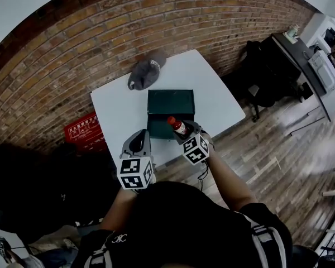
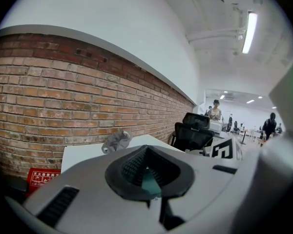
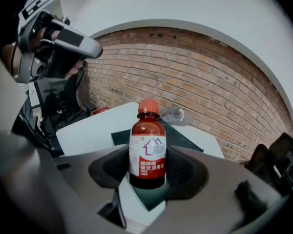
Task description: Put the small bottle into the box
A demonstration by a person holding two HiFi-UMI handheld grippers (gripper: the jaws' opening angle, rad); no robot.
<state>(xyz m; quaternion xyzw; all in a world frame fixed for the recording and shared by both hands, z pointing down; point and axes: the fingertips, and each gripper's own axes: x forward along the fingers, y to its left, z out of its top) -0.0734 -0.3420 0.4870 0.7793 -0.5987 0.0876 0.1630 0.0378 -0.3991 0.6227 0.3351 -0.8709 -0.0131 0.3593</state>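
A small brown bottle (image 1: 179, 126) with a red cap and a white label stands upright between the jaws of my right gripper (image 1: 186, 134), which is shut on it. In the right gripper view the bottle (image 3: 148, 147) fills the middle, with the right gripper (image 3: 147, 179) closed round its base. It hangs over the near edge of the dark green box (image 1: 170, 111) on the white table (image 1: 114, 113). My left gripper (image 1: 138, 144) hovers just left of the box's near corner. Its jaws (image 2: 147, 172) are together with nothing held.
A grey cap (image 1: 147, 71) lies on the table behind the box, and the cap (image 2: 116, 140) also shows in the left gripper view. A red crate (image 1: 85, 130) sits on the floor at the left by the brick wall. Black office chairs (image 1: 262, 82) stand to the right.
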